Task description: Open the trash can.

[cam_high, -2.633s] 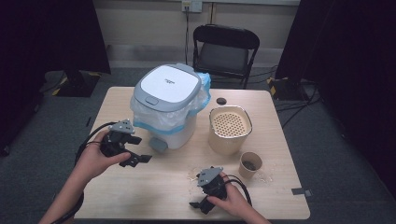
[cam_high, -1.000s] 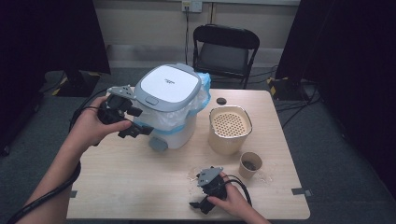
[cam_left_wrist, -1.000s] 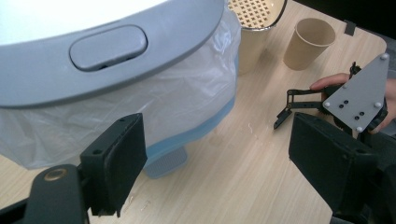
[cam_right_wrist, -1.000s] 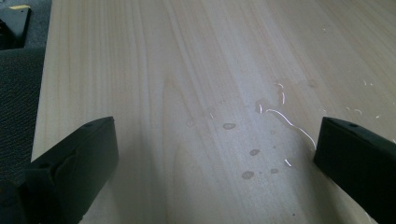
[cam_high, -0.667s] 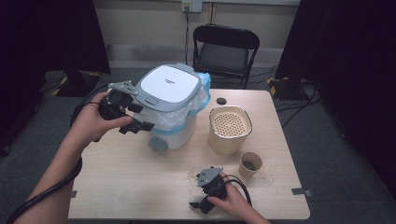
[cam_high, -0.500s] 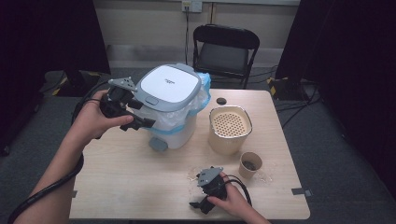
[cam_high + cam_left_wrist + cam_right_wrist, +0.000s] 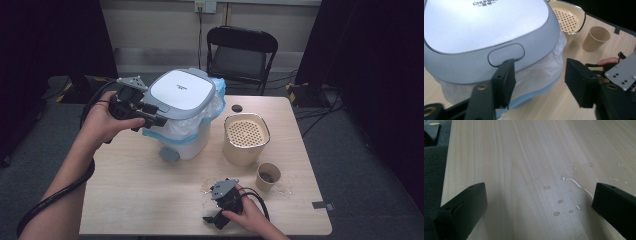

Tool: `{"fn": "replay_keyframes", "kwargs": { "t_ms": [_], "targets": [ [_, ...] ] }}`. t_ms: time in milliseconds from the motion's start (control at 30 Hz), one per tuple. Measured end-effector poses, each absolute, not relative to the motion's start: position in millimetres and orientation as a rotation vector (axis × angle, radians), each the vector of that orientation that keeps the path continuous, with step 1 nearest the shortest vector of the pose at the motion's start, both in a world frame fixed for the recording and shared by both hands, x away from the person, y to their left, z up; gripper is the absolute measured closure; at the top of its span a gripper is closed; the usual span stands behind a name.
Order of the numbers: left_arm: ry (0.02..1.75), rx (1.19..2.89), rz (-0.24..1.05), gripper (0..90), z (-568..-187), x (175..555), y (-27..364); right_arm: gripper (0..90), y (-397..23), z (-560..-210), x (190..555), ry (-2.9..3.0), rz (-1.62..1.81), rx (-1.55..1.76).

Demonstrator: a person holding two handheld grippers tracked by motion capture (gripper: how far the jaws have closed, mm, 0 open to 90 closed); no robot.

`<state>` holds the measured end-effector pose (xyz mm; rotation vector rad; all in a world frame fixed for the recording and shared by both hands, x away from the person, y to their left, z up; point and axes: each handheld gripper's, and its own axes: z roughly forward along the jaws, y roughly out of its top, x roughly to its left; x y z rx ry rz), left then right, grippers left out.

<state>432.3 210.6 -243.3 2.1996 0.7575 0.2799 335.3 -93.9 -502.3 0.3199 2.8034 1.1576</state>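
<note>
A lidded white bin [image 7: 181, 116] lined with a thin plastic bag [image 7: 172, 131] stood at the back left of the wooden table [image 7: 130, 190]. The left gripper [image 7: 537, 77] was held at the lid's front edge, jaws apart, one jaw tip just below the oval release button [image 7: 506, 54]. The lid was judged rigid and smooth, likely slippery; the button seemed the place to press. The bag was judged flimsy. The right gripper [image 7: 220, 210] rested on the table, jaws wide apart and empty. The bin's inside was hidden, and the paper cup's [image 7: 268, 175] contents were unclear.
</note>
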Motion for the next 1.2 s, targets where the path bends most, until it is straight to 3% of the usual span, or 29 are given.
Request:
{"fn": "replay_keyframes", "kwargs": {
  "t_ms": [167,567,867,1200],
  "targets": [
    [0.774,2.211,0.288,52.4,-243,438,209,0.0,-94,-502,335,2.803,1.157,0.32],
    [0.816,2.194,0.287,58.9,-246,449,204,0.0,-94,-502,335,2.803,1.158,0.32],
    [0.875,2.18,0.298,78.3,-245,455,205,0.0,-94,-502,335,2.804,1.158,0.322],
    [0.912,2.175,0.298,84.1,-244,457,206,0.0,-94,-502,335,2.803,1.158,0.322]
  ]
}}
